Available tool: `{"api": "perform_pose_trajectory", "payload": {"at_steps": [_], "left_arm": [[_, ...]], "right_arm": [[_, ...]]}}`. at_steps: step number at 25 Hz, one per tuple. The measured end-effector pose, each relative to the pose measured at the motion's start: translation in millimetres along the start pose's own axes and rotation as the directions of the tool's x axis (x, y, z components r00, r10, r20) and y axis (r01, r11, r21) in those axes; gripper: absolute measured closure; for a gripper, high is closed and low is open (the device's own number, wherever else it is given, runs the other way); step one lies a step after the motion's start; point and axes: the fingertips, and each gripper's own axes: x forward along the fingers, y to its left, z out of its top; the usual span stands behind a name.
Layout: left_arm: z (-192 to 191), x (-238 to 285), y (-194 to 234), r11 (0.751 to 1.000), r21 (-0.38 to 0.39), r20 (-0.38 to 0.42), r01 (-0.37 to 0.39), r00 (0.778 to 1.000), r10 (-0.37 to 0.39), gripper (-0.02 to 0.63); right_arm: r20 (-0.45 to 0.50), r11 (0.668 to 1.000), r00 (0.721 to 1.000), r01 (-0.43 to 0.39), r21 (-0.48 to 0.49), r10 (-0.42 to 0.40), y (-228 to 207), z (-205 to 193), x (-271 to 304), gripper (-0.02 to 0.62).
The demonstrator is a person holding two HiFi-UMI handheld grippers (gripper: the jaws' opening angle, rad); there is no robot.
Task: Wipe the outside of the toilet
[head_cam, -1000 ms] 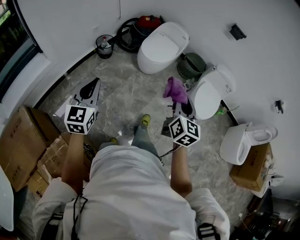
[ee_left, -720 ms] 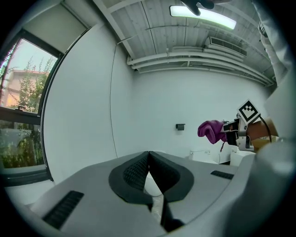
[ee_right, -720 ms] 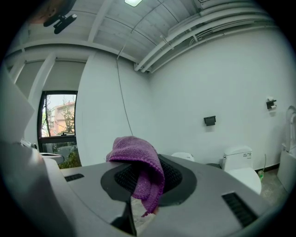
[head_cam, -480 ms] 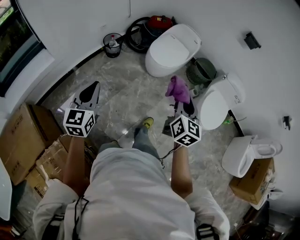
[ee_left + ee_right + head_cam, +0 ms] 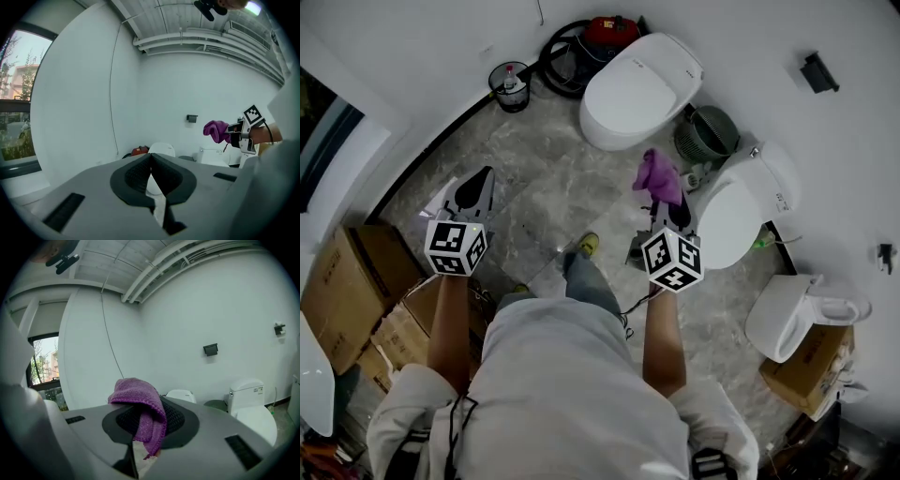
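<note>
A purple cloth (image 5: 657, 176) (image 5: 139, 408) (image 5: 215, 130) is pinched in my right gripper (image 5: 669, 208), which is shut on it and held above the floor between two toilets. One white toilet (image 5: 639, 89) (image 5: 181, 394) (image 5: 161, 149) stands ahead by the wall with its lid down. A second white toilet (image 5: 741, 205) (image 5: 251, 413) is just right of the right gripper. My left gripper (image 5: 473, 192) (image 5: 151, 164) is shut with nothing in it, out to the left over the marble floor.
A red vacuum with a black hose (image 5: 598, 35) and a small bin (image 5: 509, 86) stand by the far wall. A green basket (image 5: 707, 134) sits between the toilets. Cardboard boxes (image 5: 356, 281) are stacked at left. A third toilet (image 5: 792, 314) and a box (image 5: 813, 370) lie at right.
The head view has shifted a little, so the toilets and wall sit slightly differently in the frame. Both grippers keep their poses, the cloth still held in the right one.
</note>
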Motion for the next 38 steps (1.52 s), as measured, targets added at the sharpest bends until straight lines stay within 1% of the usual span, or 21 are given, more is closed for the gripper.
{"api": "perform_pose_trajectory", "payload": {"at_steps": [4,9,14,17,21,25,28,34,38], "left_arm": [[11,56,-17,0.999,0.039,-0.030,0.005,1.000,-0.003,0.589],[44,128,-52,0.995,0.094,-0.048,0.027,0.999,-0.022,0.589],[57,185,-78,0.987,0.143,-0.080,0.072,0.995,-0.061,0.589],[61,212,-80,0.985,0.149,-0.088,0.082,0.994,-0.070,0.589],[57,240,-65,0.985,0.144,-0.097,0.096,0.992,-0.083,0.589],[46,268,-42,0.982,0.138,-0.113,0.125,0.988,-0.110,0.589],[30,290,-16,0.979,0.127,-0.124,0.158,0.982,-0.142,0.589],[-2,338,27,0.964,0.120,-0.173,0.237,0.961,-0.215,0.589],[-34,372,51,0.957,0.103,-0.194,0.271,0.949,-0.248,0.589]], "right_arm": [[-0.008,0.999,1.000,0.000,0.043,0.001,-39,2,43,0.505],[-0.005,0.996,1.000,-0.025,0.083,0.025,-84,19,94,0.505],[-0.022,0.993,1.000,-0.015,0.117,0.017,-115,20,133,0.503],[-0.045,0.992,0.999,-0.006,0.124,0.011,-126,14,150,0.503],[-0.068,0.992,0.998,0.009,0.125,-0.001,-126,1,172,0.503],[-0.092,0.994,0.995,0.037,0.106,-0.028,-116,-13,196,0.503],[-0.098,0.993,0.994,0.065,0.098,-0.055,-101,-31,218,0.503],[-0.090,0.982,0.988,0.134,0.132,-0.123,-71,-61,263,0.503],[-0.105,0.976,0.981,0.176,0.128,-0.163,-61,-93,292,0.503]]}}
